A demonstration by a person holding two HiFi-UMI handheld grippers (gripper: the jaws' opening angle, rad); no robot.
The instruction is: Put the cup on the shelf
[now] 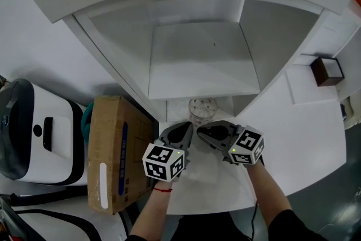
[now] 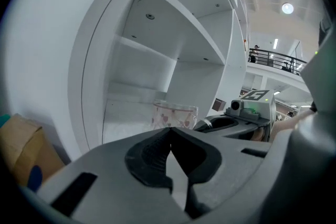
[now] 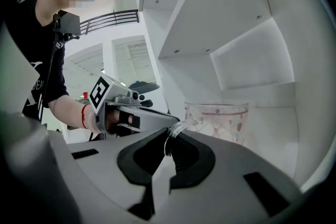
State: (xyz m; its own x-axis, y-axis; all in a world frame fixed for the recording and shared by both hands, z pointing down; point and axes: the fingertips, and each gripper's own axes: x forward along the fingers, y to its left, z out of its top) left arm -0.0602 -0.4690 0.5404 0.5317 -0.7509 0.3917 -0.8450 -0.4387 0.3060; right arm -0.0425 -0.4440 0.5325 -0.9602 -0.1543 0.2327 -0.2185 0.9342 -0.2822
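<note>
A clear cup [image 1: 202, 109] printed with small hearts stands upright just in front of the white shelf unit [image 1: 197, 59], below its lowest board. In the right gripper view the cup [image 3: 216, 120] is close ahead, and its clear handle [image 3: 175, 130] sits pinched between the jaws. My right gripper [image 1: 202, 131] is shut on that handle. My left gripper [image 1: 189, 128] hovers beside it on the left, shut with nothing in it. The left gripper view has the cup [image 2: 175, 114] straight ahead, apart from the jaws.
A brown cardboard box [image 1: 113, 152] lies at the left, with a white and black appliance [image 1: 34, 132] beyond it. A small dark brown box [image 1: 327, 70] sits at the right on the white counter [image 1: 304, 132]. The shelf compartments hold nothing.
</note>
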